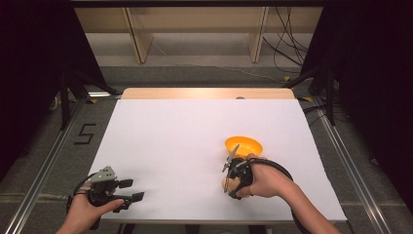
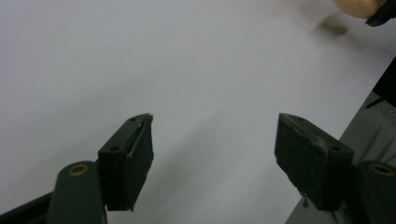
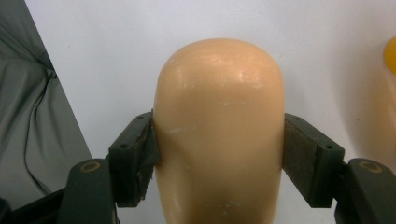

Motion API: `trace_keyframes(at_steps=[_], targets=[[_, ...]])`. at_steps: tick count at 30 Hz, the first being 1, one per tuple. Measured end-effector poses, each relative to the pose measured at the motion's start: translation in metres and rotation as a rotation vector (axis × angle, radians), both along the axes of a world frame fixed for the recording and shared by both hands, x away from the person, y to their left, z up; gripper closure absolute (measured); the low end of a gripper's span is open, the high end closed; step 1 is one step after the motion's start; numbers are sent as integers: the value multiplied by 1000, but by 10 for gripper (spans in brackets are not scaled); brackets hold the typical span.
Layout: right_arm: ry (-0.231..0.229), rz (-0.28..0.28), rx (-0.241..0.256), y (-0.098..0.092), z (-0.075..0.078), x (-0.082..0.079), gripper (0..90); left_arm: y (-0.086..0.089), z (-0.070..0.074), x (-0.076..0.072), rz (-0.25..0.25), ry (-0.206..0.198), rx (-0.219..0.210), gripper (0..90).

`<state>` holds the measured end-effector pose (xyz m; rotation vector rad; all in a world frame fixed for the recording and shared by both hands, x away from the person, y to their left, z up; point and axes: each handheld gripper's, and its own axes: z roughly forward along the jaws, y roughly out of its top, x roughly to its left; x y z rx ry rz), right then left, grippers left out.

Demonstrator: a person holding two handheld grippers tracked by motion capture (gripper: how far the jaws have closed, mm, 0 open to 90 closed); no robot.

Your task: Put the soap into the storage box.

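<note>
A peach, egg-shaped object [image 3: 219, 116] sits clamped between the two black jaws of my right gripper [image 3: 218, 137], pressed at both sides. From above, the right gripper [image 1: 230, 183] holds this peach object [image 1: 234, 186] near the front right of the white table [image 1: 185, 131], just in front of an orange bowl [image 1: 243, 145]. The bowl's edge [image 3: 391, 53] shows at the far right of the right gripper view. My left gripper [image 1: 134, 190] rests at the front left, open and holding nothing; its jaws stand wide apart [image 2: 215, 140] over bare white surface.
The table's front edge runs just below both hands, with grey floor [image 3: 37, 116] beyond it. A wooden strip [image 1: 209, 93] borders the far edge. Metal rails [image 1: 48, 161] and dark stands flank the table. The peach object [image 2: 357, 5] shows far off in the left gripper view.
</note>
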<state>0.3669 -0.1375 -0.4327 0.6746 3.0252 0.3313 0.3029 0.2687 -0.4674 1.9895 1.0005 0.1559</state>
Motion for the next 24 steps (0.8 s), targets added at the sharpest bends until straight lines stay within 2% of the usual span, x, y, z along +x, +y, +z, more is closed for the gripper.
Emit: trace_keyframes(at_steps=[5,9,11,12,16,17,24], targets=[[7,6,11,-1,0,-1,332,0,0,0,0,0,1,278],[13,-24,4,-3,0,-2,332,0,0,0,0,0,0,278],[14,-22,5,-3,0,-2,332,0,0,0,1,0,0,278],[8,2,15,-5,0,0,332,0,0,0,1,0,0,278],[6,0,13,-6,0,0,332,0,0,0,1,0,-1,278],[8,-16,12,-6,0,-1,332,0,0,0,1,0,0,278],[6,-11,12,-11,1,-1,332,0,0,0,1,0,0,278]])
